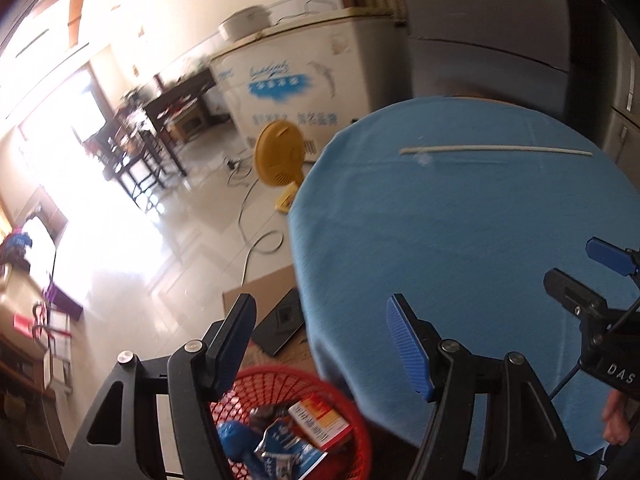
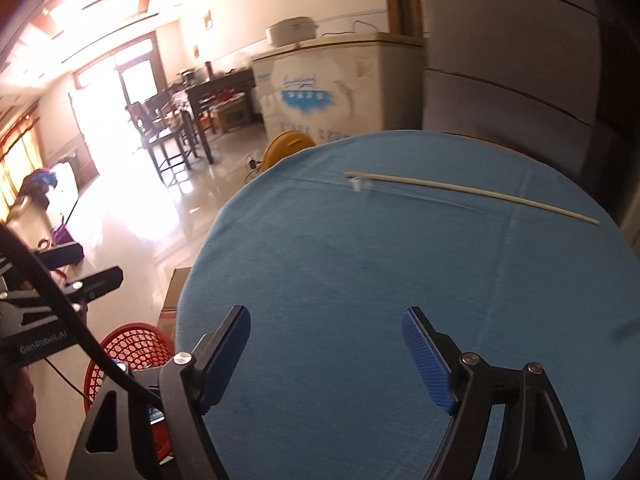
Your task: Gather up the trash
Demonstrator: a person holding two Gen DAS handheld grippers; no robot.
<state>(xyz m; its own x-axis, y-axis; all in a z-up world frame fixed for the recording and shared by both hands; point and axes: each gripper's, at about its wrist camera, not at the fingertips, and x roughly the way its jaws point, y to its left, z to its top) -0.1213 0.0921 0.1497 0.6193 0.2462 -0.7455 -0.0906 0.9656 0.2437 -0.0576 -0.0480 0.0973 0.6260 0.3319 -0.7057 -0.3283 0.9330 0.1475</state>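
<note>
Both of your grippers are empty and spread. Your left gripper (image 1: 324, 344) sits at the bottom of its frame with nothing between its pads, straddling the table edge so that one finger hangs over the bin and the other over the cloth. Your right gripper (image 2: 326, 356) is equally wide at the bottom of its own frame, over bare cloth, again with nothing in it; that reads as two hands freed and ready for the next pick.

Just below the left gripper, at the bottom centre of the left view, the red bin (image 1: 352, 412) stands on the floor tight against the table, so you can drop things straight off the edge. It already holds trash: a red and yellow box (image 1: 320, 422), a blue and white packet (image 1: 288, 448) and a blue lump I cannot identify.

Further up, the round table under its blue cloth (image 1: 460, 220) fills the middle of both frames and is nearly bare. Near the far rim, in the upper part of the frames, lies a long pale stick (image 2: 472, 191), flat on the cloth, with a small clear scrap (image 2: 357, 185) touching its left end. Those look like the last pieces to collect, and I judge the right gripper better placed to reach them.

Beyond the table, in the upper middle, a yellow fan (image 1: 278, 156) stands on the floor before a white freezer (image 1: 304, 76).
</note>
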